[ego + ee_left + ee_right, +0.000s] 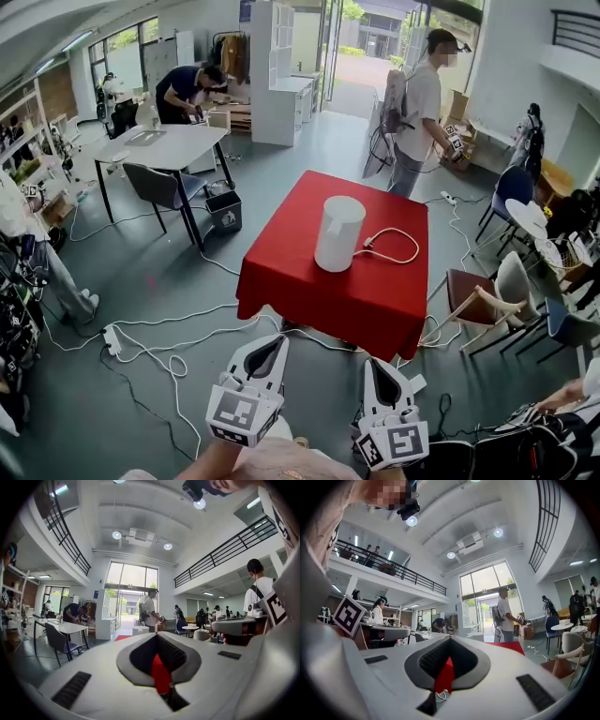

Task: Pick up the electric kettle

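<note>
The white electric kettle point(338, 232) stands upright near the middle of the red-clothed table point(309, 281), its white cord point(394, 246) looped to its right. Both grippers hover at the bottom of the head view, well short of the table's near edge. My left gripper point(278, 339) is shut with nothing in it, and my right gripper point(372, 364) is shut and empty too. In the left gripper view the kettle point(140, 630) shows small and far beyond the shut jaw tips point(157, 634). The right gripper view has the kettle point(476, 637) just past its shut tips point(450, 638).
White cables and a power strip point(112, 339) trail over the floor left of the table. Chairs point(487, 300) crowd its right side. A person point(417, 103) stands beyond the table; another point(187, 89) bends over a white desk point(164, 148). A black bin point(225, 211) sits nearby.
</note>
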